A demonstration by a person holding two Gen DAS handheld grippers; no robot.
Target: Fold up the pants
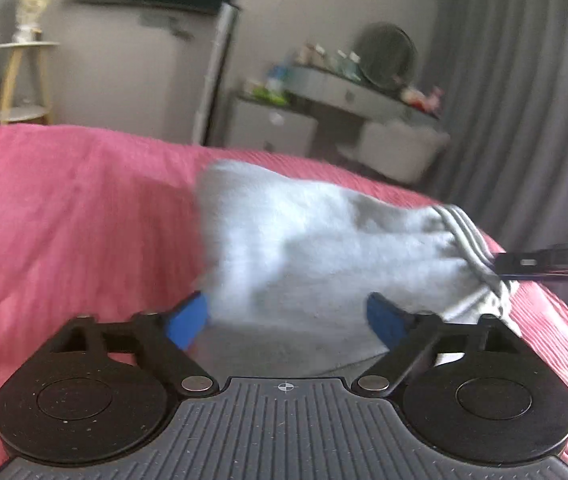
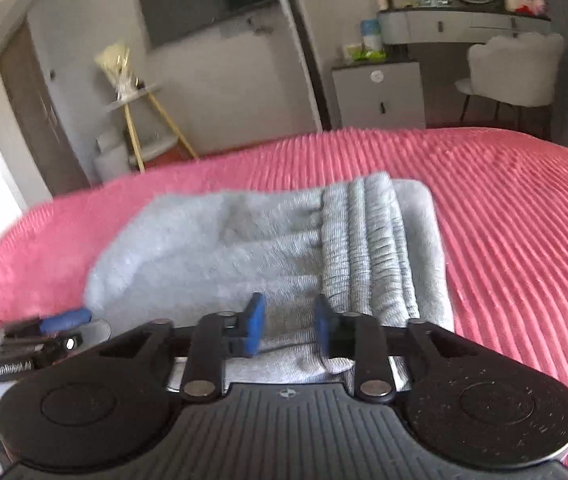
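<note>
The light grey pants (image 2: 251,244) lie folded into a compact bundle on the pink ribbed bedspread (image 2: 516,220). The ribbed waistband (image 2: 368,248) lies on top at the bundle's right side. My right gripper (image 2: 288,330) is partly open and empty, its blue pads just above the bundle's near edge. In the left wrist view the pants (image 1: 304,256) fill the middle. My left gripper (image 1: 287,320) is wide open and empty at their near edge. The right gripper (image 1: 544,262) shows at the bundle's right end, and the left gripper (image 2: 43,332) shows at its left end.
The bed ends ahead. Beyond it stand a side table with a vase (image 2: 131,92), a wall TV (image 2: 211,0), a white cabinet (image 2: 380,96), a dressing table with a mirror (image 2: 464,20) and a white chair (image 2: 512,76). Grey curtains (image 1: 524,100) hang at the right.
</note>
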